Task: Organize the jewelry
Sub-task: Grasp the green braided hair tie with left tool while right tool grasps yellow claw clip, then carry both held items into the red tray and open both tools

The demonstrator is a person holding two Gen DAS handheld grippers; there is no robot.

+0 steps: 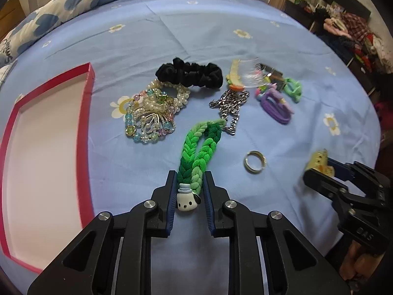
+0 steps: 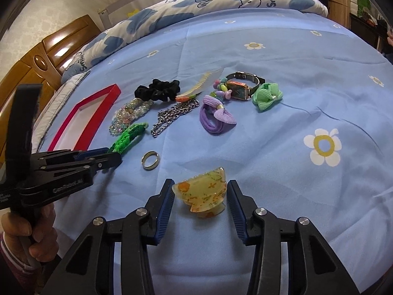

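Jewelry lies on a blue bedsheet. My left gripper (image 1: 190, 175) is shut on the green braided hair tie (image 1: 199, 152) with a white puppy charm (image 1: 188, 199); it also shows in the right wrist view (image 2: 115, 156). My right gripper (image 2: 200, 186) is open around a yellow amber hair claw (image 2: 201, 193), its fingers apart from it; the claw also shows in the left wrist view (image 1: 320, 162). A red tray with a white floor (image 1: 49, 152) lies to the left.
Further back lie a black scrunchie (image 1: 189, 73), bead bracelets with a brooch (image 1: 149, 113), a metal chain (image 1: 228, 105), a silver ring (image 1: 255, 161), a purple hair tie (image 2: 216, 116), a watch (image 2: 242, 87), a green bow (image 2: 267, 97) and a comb clip (image 2: 194, 88). Pillows lie behind.
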